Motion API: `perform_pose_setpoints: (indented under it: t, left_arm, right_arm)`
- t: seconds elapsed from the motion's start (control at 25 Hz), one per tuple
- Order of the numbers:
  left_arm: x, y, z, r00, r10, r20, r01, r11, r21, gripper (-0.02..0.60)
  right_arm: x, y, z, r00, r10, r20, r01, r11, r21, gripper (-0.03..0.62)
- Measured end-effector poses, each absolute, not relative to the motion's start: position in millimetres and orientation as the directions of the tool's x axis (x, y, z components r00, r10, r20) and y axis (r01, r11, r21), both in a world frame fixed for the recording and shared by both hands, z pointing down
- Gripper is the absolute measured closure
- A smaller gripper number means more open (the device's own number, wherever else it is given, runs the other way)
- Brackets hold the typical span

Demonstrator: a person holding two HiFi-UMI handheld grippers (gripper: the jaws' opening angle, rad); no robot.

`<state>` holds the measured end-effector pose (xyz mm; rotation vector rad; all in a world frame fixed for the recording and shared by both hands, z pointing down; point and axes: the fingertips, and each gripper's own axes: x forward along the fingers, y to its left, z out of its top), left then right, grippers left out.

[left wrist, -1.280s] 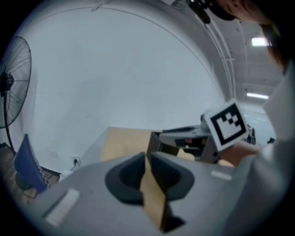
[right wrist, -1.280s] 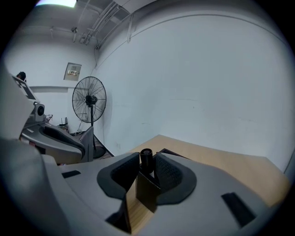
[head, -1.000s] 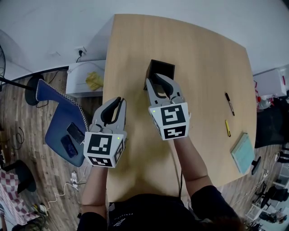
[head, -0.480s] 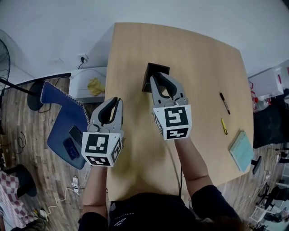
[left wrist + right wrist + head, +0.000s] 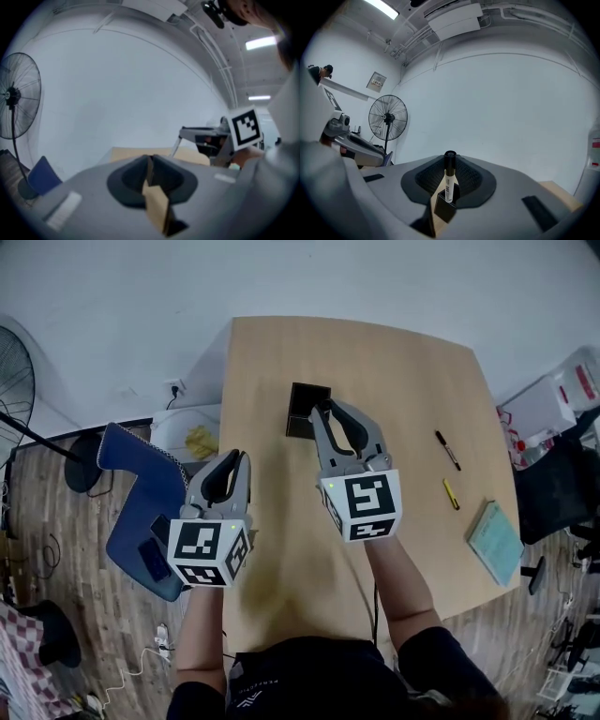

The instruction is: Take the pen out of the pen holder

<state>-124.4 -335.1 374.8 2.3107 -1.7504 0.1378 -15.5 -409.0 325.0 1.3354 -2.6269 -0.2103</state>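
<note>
wooden table (image 5: 412, 381): one pen holder (image 5: 305, 409), two loose pens (image 5: 447, 450) (image 5: 451, 494); right gripper (image 5: 325, 412), just closing, clamps one pen (image 5: 449, 180); left gripper (image 5: 242, 457) closed, empty.

A black, square, open-topped pen holder (image 5: 302, 401) is stood upright on the table (image 5: 412, 371), in its far half, left of centre; a white-barrelled, black-capped pen (image 5: 449, 176) is held upright above that spot, clamped by the right gripper (image 5: 324, 409), whose jaws have just been closing.
</note>
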Motion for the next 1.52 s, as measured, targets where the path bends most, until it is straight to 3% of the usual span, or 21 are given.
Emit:
perform_pose_setpoints:
  t: [0.48,1.52]
  left_arm:
    - [-108,-287,349,0.292,-0.940,0.178,-0.954,-0.275,0.116,0.554]
    - [-109,-175,387,0.241,-0.938,0.250,-0.968,-0.213,0.134,0.555]
  right_arm:
    - [30,-337,307,-0.548,-0.832,0.086,-0.806,0.553,0.211,0.533]
    - [92,-215,371,-0.517,-0.828,0.219,-0.840,0.540,0.060,0.533]
